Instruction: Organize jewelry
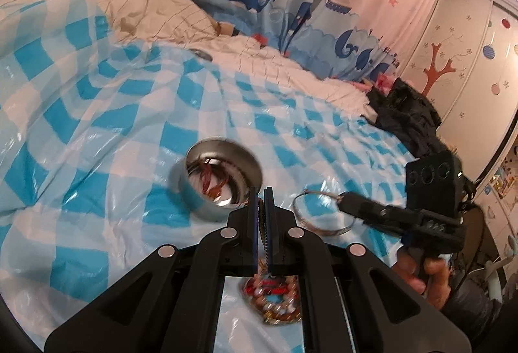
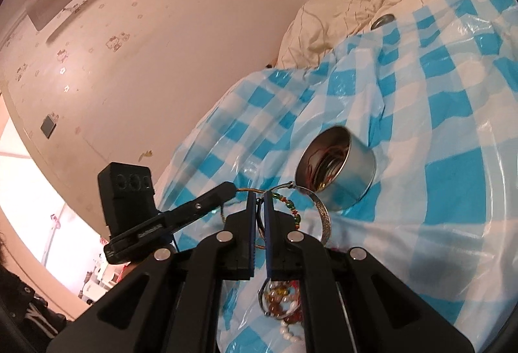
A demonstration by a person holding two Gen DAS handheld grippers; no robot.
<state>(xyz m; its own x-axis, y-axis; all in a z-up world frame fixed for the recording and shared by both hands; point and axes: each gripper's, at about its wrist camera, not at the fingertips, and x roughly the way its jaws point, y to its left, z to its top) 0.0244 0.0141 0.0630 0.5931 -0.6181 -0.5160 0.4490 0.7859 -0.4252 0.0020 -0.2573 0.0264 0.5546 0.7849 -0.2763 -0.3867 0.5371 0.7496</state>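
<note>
1. Could tug too hard on the thin ring (image 2: 242,189) and the silver bangle (image 2: 323,217). Each tool grips one, and both look tangled with a green bead string (image 2: 291,207).
2. Could bump the tin (image 1: 194,200) over on the soft, crinkly bed (image 1: 97,126) and spill the bracelets inside.
3. Could let a ring slip down onto the bead pile (image 1: 273,301) just below.
4. Left tool (image 1: 260,191): fingers almost together, pinched on the thin ring, pointing at the tin, tips just beside its rim.
5. Right tool (image 2: 259,196): fingers almost together, seems pinched on the bangle's edge. Reaches in low from the right, close to the left tool.
6. Right hand (image 1: 421,272): wrapped round the handle.
7. Jewelry: some in the tin, some held beside it, the rest piled on the bed.
</note>
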